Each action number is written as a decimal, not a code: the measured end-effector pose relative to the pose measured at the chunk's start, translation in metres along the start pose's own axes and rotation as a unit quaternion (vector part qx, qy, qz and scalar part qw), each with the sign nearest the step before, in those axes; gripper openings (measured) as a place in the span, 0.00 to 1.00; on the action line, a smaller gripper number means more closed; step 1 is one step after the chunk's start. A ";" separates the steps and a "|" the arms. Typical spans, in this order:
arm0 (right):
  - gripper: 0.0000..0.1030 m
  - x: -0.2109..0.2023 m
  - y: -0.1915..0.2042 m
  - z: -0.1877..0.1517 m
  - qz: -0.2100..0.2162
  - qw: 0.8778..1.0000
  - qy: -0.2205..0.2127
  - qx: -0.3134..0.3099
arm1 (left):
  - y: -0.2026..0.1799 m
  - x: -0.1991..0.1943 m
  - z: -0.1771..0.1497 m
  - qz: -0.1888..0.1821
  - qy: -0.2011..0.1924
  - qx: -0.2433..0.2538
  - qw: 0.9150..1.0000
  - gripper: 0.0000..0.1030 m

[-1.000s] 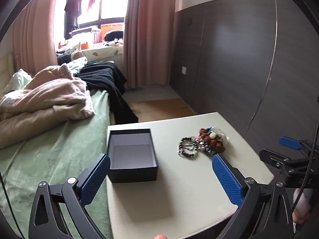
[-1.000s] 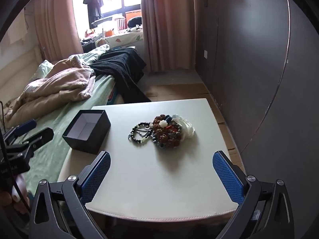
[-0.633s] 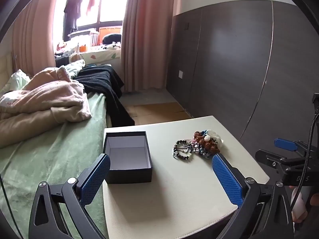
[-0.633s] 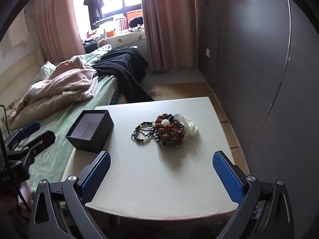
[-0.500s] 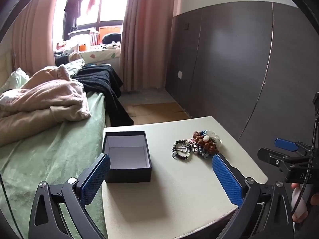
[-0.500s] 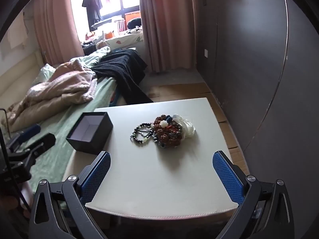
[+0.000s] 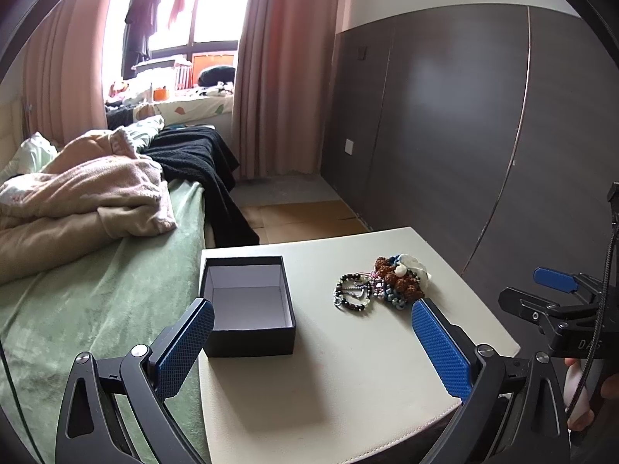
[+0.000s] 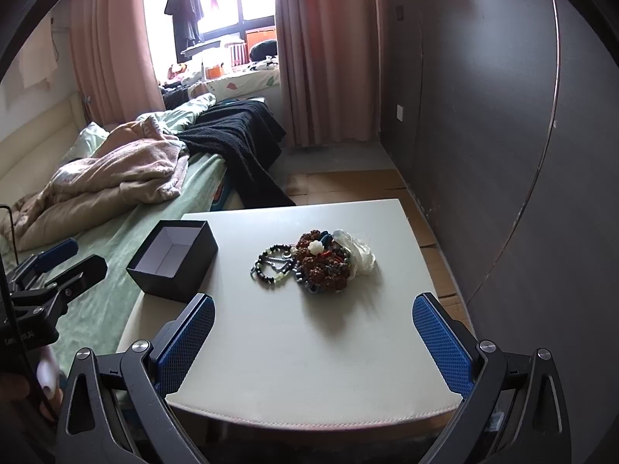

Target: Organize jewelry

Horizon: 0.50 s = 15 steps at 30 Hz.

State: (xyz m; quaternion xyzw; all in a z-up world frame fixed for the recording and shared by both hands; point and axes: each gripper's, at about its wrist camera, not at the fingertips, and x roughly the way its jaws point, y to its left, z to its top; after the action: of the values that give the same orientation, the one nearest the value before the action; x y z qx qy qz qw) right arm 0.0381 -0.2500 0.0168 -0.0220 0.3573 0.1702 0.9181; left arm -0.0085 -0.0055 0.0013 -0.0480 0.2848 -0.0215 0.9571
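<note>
A pile of bead bracelets point(image 7: 383, 284) lies on the white table point(image 7: 348, 379), also in the right wrist view point(image 8: 309, 261). A dark bead bracelet point(image 8: 271, 265) lies at its left edge. An open black box point(image 7: 247, 303) with a white inside stands left of the pile; it also shows in the right wrist view point(image 8: 174, 261). My left gripper point(image 7: 313, 342) is open and empty, held above the table's near part. My right gripper point(image 8: 313, 342) is open and empty, above the near table edge.
A bed with a green sheet point(image 7: 89, 301), a pink blanket point(image 7: 85, 189) and black cloth point(image 7: 201, 166) runs along the table's left side. A dark panel wall point(image 8: 503, 135) stands to the right. The right gripper shows in the left view point(image 7: 557, 309).
Both views have shifted slightly; the left gripper pulled back and rose a little, so box and beads look farther away. Both grippers stay open.
</note>
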 end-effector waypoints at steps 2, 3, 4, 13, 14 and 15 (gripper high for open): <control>0.99 0.001 -0.001 0.000 0.003 1.000 0.003 0.005 | 0.001 0.000 -0.001 -0.001 0.001 -0.002 1.000 0.99; 0.99 0.002 -0.002 0.000 0.004 1.000 0.006 0.008 | 0.000 0.000 -0.001 -0.003 0.003 -0.003 1.000 0.99; 0.99 0.003 -0.002 0.000 0.006 1.000 0.007 0.009 | 0.001 0.001 -0.001 -0.003 0.003 -0.003 1.000 0.99; 0.99 0.003 -0.006 -0.001 0.013 1.000 -0.004 0.023 | 0.003 0.002 0.001 -0.004 0.008 -0.019 1.000 0.99; 0.99 0.003 -0.007 -0.001 0.015 1.000 -0.005 0.024 | 0.003 0.002 0.001 -0.005 0.009 -0.020 1.000 0.99; 0.99 0.004 -0.008 -0.001 0.015 1.000 -0.007 0.024 | 0.003 0.002 0.001 -0.006 0.009 -0.019 1.000 0.99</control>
State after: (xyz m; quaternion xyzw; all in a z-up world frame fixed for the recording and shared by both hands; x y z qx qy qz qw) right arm 0.0421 -0.2563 0.0127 0.0064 0.3554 0.1753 0.9181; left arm -0.0061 -0.0023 0.0001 -0.0678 0.2931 -0.0219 0.9534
